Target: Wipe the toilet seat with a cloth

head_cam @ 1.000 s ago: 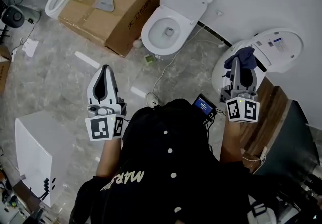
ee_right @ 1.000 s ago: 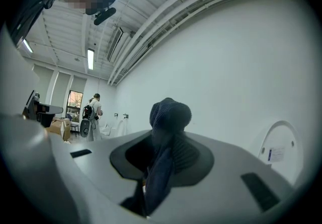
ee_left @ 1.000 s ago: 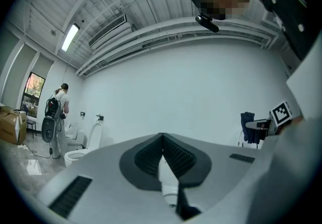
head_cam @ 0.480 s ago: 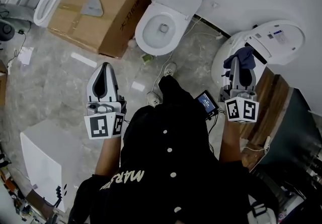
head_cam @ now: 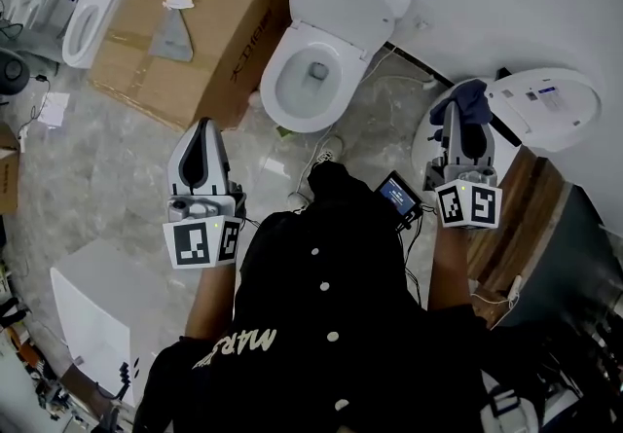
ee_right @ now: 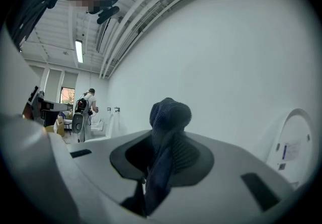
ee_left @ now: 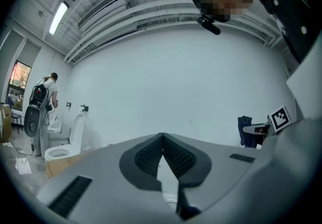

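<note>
Person's wearing a black shirt (head_cam: 326, 363) with white buttons (head_cam: 322, 286) down the middle and some white lettering (head_cam: 238, 343) off to one side. The left gripper (head_cam: 202, 129) and right gripper (head_cam: 458, 126) are the same thing: smooth light grey shells with dark ribbed pads (ee_left: 150, 155) inside a black teardrop-shaped surround. Each one carries a white cube (head_cam: 202, 244) with black square markers.

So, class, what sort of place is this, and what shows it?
Probably a workshop or test hall, not a home bathroom: a white toilet, a second toilet and a cardboard box stand on an open floor.
</note>
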Motion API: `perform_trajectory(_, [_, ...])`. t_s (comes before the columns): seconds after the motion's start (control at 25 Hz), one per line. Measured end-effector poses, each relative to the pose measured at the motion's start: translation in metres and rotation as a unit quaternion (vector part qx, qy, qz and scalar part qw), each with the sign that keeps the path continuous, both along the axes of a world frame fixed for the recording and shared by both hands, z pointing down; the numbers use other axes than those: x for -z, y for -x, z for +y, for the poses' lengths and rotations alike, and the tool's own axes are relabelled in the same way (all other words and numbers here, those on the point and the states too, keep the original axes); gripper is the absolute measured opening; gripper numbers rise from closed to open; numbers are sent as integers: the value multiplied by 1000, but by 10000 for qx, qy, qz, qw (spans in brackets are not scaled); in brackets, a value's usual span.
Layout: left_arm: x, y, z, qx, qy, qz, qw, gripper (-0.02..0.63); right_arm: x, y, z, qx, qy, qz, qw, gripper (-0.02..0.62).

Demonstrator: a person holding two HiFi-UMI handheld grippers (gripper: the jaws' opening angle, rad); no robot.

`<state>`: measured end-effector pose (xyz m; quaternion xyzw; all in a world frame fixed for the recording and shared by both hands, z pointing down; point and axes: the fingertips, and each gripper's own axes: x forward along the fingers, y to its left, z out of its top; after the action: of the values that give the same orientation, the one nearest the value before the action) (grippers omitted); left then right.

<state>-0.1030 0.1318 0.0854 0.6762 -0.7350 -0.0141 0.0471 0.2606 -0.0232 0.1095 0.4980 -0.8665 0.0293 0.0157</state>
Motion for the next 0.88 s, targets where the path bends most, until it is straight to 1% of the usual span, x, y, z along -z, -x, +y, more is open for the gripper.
perform_trajectory(0.28, [-2,5,-59,100,246,-99,9996,6,-24,10,-70,192,225,68,9995,86])
perform_trajectory(0.44, [-5,3,-75,175,351,-134,9991,6,-45,23,-99,519,254,334,9978,86])
perform_trajectory(0.6, [-16,6,-82,179,551,-155,9982,6,-66,40,-118,858,282,629,9939,87])
perform_trajectory(0.72, [-24,13,-86,83,650,-114,9978,6,-77,53,-122,1009,309,828,9910,87])
perform_trajectory(0.88, [-38,20,-101,-265,715,-57,9971,6,-97,77,-125,1184,341,976,9876,87])
